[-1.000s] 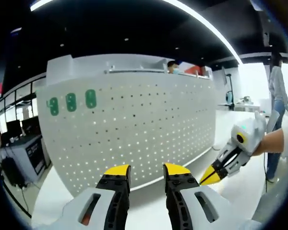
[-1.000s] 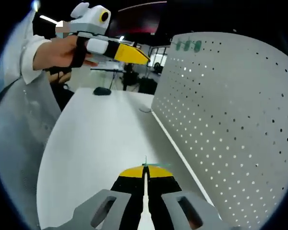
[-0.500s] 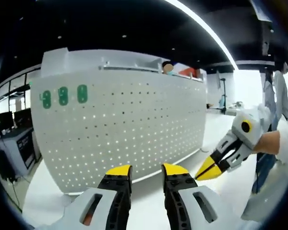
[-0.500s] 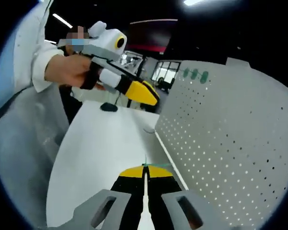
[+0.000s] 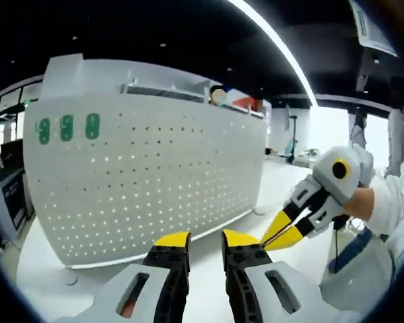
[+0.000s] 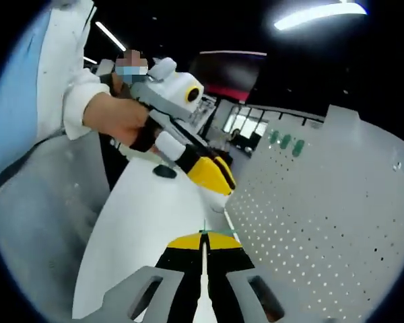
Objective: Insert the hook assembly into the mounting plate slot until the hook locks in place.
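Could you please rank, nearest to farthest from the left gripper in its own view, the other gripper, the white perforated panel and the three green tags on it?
1. Right gripper, just to the right.
2. White perforated panel, straight ahead.
3. Three green tags, panel's upper left.

Left hand-held gripper [image 5: 198, 237]: jaws apart, narrow gap, at bottom centre of left gripper view. Right hand-held gripper [image 6: 203, 237]: jaws pressed together, bottom centre of right gripper view; bare hand [image 5: 365, 200] grips it at right edge of left gripper view.
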Demonstrator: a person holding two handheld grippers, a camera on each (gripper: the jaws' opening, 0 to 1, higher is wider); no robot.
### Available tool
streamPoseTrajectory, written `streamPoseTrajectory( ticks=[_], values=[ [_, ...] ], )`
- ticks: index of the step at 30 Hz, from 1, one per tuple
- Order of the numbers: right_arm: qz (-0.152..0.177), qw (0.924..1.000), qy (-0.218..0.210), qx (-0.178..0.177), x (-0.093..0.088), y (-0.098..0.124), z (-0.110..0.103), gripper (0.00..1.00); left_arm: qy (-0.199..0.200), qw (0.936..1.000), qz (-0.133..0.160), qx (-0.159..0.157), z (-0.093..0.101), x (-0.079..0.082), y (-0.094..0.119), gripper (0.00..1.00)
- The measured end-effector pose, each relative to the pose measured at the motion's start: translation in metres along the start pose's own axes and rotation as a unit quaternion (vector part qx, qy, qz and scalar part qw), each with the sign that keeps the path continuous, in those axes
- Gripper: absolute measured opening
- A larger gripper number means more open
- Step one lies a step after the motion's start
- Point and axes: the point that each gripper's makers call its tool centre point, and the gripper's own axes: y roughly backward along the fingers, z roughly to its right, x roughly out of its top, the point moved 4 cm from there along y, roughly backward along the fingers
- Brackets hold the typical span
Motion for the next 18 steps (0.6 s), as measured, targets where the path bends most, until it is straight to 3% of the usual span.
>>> streamPoseTrajectory(
  ticks=[7, 18],
  values=[
    [0.007, 0.9998, 0.015, 0.01, 0.01, 0.0, -0.008, 0.0, 0.024, 0.9989, -0.031, -0.025, 0.007, -0.006, 0.001, 0.16],
    [0.012, 0.999, 0.036, 0.023, 0.022, 0.003, -0.016, 0.0, 0.07, 0.9932, -0.055, -0.075, 0.019, -0.007, 0.003, 0.16]
  ],
)
